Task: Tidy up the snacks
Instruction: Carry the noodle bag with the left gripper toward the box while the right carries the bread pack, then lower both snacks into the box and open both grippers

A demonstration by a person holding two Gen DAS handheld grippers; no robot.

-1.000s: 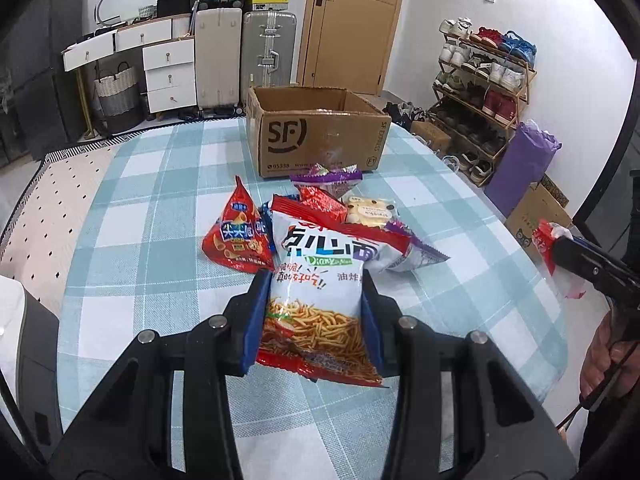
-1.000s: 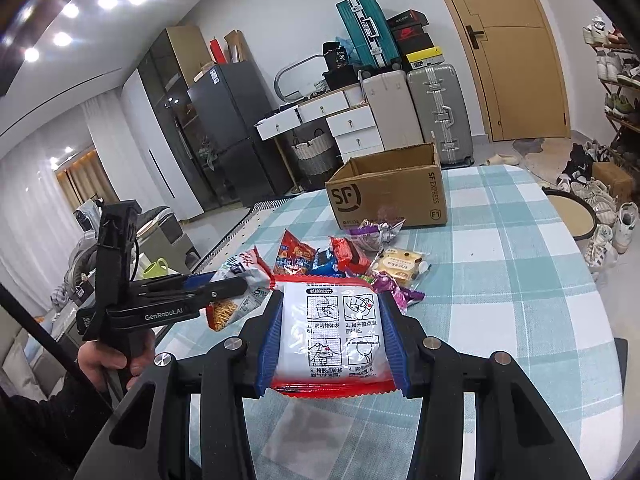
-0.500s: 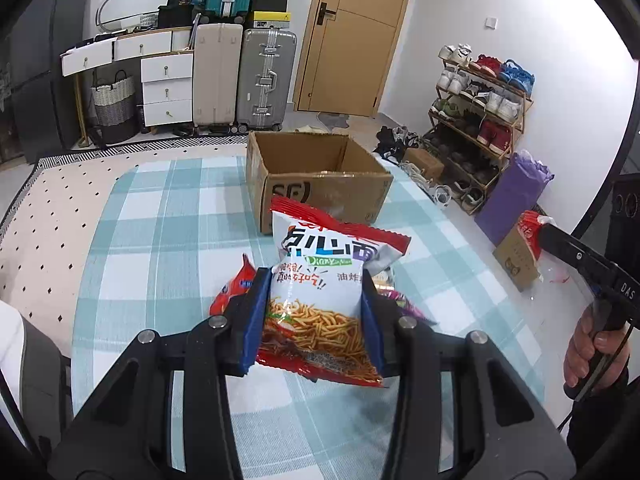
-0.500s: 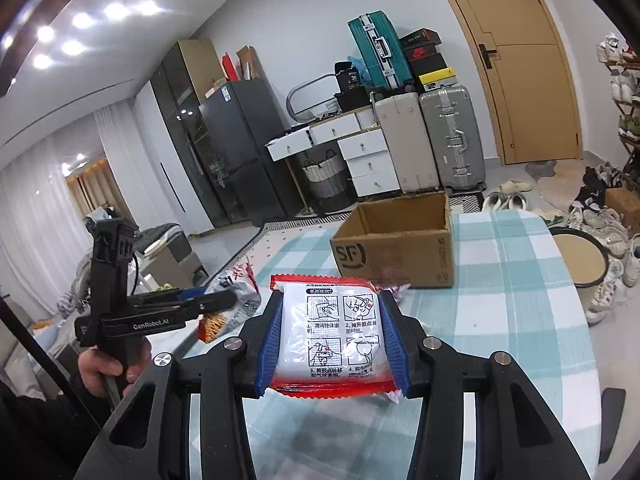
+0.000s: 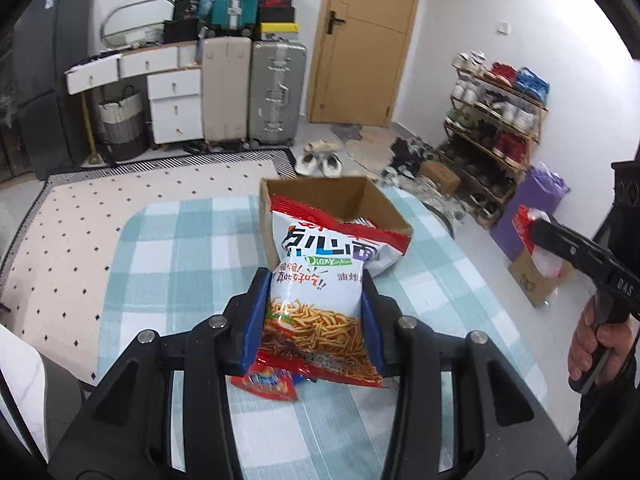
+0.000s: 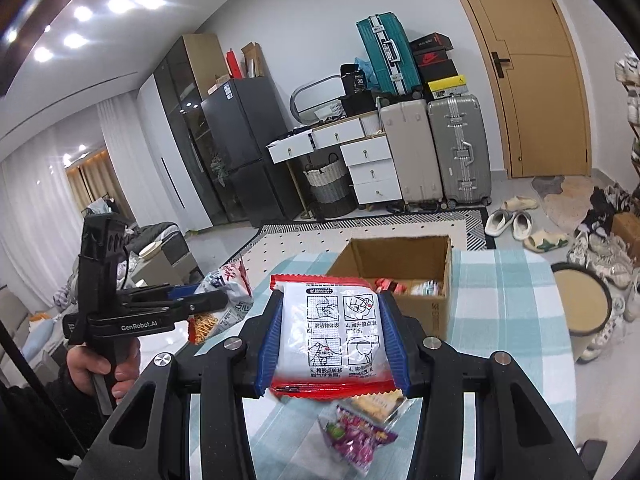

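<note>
My left gripper point(image 5: 314, 322) is shut on a white and red bag of fried noodle snacks point(image 5: 320, 292), held above the table in front of the open cardboard box point(image 5: 384, 216). My right gripper point(image 6: 334, 344) is shut on a flat white packet with red edges point(image 6: 340, 340), held just short of the same box point(image 6: 432, 312), which holds several snacks. The left gripper with its bag also shows at the left of the right wrist view point(image 6: 200, 304). The right gripper shows at the right edge of the left wrist view point(image 5: 568, 248).
A red snack bag point(image 5: 266, 384) lies on the checked tablecloth point(image 5: 172, 264) under my left gripper. A purple packet point(image 6: 356, 436) and a pale biscuit pack point(image 6: 378, 402) lie under my right gripper. A round stool point(image 6: 580, 300) stands right of the table.
Both grippers have risen and moved forward toward the box with their packets. The snack pile has dropped below and behind them, and the box interior has come into view.
</note>
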